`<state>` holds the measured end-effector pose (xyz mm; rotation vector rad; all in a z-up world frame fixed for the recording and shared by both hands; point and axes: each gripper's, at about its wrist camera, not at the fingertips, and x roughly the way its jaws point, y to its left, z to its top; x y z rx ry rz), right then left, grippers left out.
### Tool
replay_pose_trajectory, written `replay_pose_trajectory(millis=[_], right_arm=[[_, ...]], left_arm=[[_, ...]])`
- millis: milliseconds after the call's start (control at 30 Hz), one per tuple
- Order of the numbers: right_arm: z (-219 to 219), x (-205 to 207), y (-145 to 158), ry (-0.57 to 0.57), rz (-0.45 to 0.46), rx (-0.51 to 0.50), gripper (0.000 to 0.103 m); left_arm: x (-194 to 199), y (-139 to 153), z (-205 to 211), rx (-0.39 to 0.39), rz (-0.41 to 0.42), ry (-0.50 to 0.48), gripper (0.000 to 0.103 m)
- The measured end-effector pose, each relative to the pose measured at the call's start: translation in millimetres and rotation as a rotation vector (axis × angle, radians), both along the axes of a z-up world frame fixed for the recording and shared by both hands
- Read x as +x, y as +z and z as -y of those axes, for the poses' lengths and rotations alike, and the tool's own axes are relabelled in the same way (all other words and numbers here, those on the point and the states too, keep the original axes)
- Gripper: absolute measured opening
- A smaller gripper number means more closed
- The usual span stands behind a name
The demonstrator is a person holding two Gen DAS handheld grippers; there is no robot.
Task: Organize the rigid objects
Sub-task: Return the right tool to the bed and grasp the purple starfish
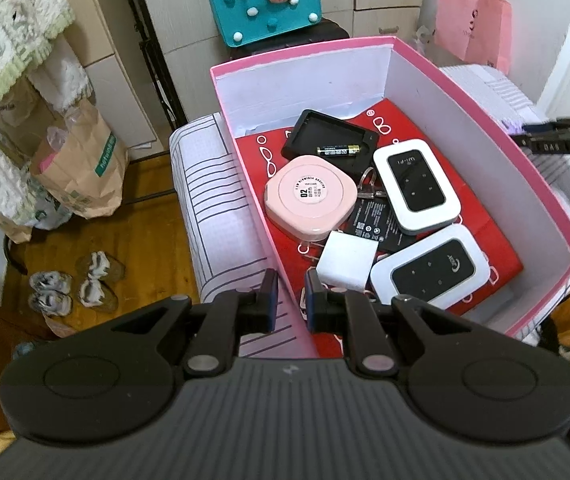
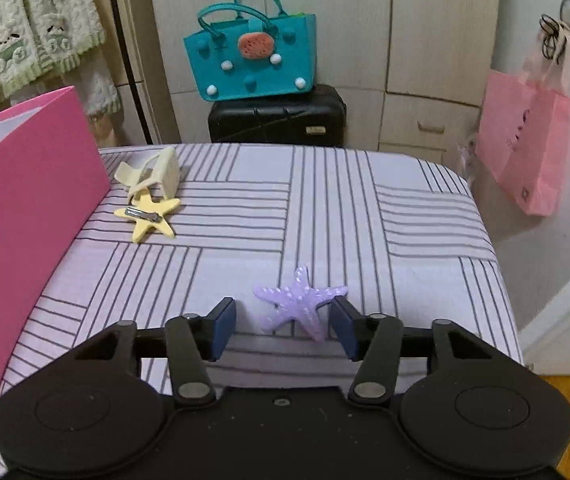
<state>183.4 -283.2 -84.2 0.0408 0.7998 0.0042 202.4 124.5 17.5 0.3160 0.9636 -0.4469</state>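
A pink box (image 1: 525, 164) stands on a striped cloth and holds a pink round case (image 1: 311, 200), two white routers (image 1: 415, 186), a white charger (image 1: 347, 266), a black tray (image 1: 329, 136) with a battery (image 1: 343, 150). My left gripper (image 1: 289, 300) is nearly shut on the box's near-left wall, straddling it. In the right wrist view, my right gripper (image 2: 283, 322) is open around a purple starfish clip (image 2: 301, 304) on the cloth. A yellow starfish clip (image 2: 147, 216) and a cream claw clip (image 2: 153, 172) lie beside the pink box (image 2: 25, 200).
A teal bag (image 2: 251, 60) sits on a black case (image 2: 277, 120) behind the table. A pink paper bag (image 2: 525, 152) hangs at right. Paper bags (image 1: 81, 164) and slippers (image 1: 73, 284) are on the wooden floor at left.
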Motion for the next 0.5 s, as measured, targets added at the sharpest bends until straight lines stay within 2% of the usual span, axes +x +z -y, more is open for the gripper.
replay_pose_trajectory(millis=[133,267,367,400,433,500], right_arm=[[-6.1,2.4,-4.8,0.030,0.046,-0.011,0.062],[-3.9,7.1,-7.4,0.012,0.071,0.000,0.069],[-4.2,5.1,-10.3,-0.007,0.102,0.009,0.069],[-6.0,3.9,-11.4,-0.004,0.110,-0.007,0.068],[-7.5,2.5,-11.5,-0.006,0.119,-0.020,0.052],[-9.0,1.1,-8.7,-0.023,0.115,-0.013,0.052]], left_arm=[[1.0,0.7,0.5,0.006,-0.007,-0.007,0.013],[1.0,1.4,0.6,0.010,-0.004,-0.009,0.013],[1.0,1.4,0.8,0.008,-0.006,-0.009,0.013],[0.9,1.5,0.8,0.007,-0.007,-0.009,0.013],[0.8,1.6,0.8,0.006,-0.009,-0.009,0.013],[0.7,2.2,0.7,0.008,-0.009,-0.009,0.013]])
